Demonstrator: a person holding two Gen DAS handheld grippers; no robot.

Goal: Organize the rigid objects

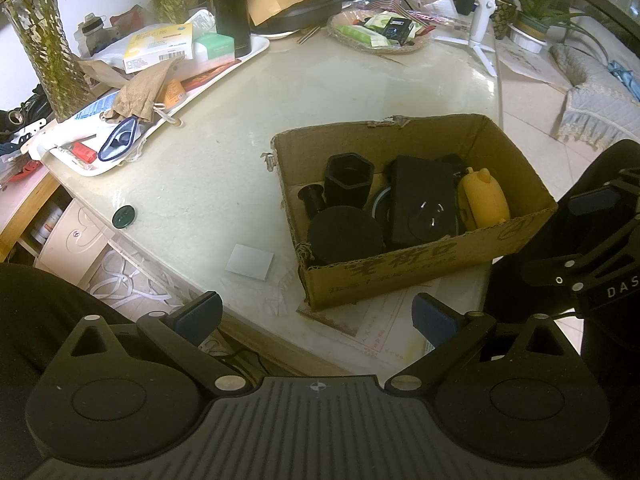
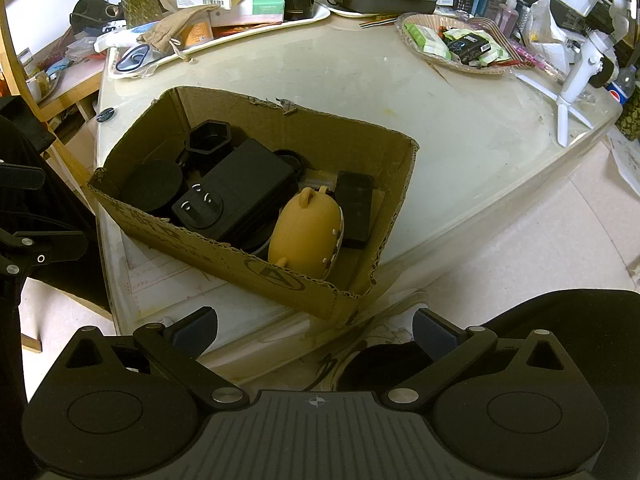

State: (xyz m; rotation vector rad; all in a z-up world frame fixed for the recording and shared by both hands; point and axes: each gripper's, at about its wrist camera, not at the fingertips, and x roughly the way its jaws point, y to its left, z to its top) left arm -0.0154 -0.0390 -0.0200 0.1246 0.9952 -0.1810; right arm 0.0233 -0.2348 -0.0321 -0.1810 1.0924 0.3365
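An open cardboard box [image 1: 404, 274] [image 2: 224, 256] stands near the table's front edge. It holds a black power adapter [image 1: 424, 204] [image 2: 240, 192], a black hexagonal cup [image 1: 348, 178] [image 2: 210, 140], a black round lid [image 1: 344, 236] [image 2: 154, 186], a yellow case [image 1: 482, 198] [image 2: 306, 234] and a small black box [image 2: 354, 208]. My left gripper [image 1: 316, 318] is open and empty, in front of the box. My right gripper [image 2: 314, 330] is open and empty, below the box's near corner; it also shows in the left wrist view [image 1: 592, 200].
A dark button-like disc [image 1: 123, 216] [image 2: 106, 114] and a white square card [image 1: 250, 261] lie on the pale table [image 1: 224, 152]. A cluttered white tray [image 1: 120, 160], a black flask [image 1: 230, 4], a wicker plate of packets [image 2: 452, 46] and a white tripod [image 2: 576, 80] sit further back.
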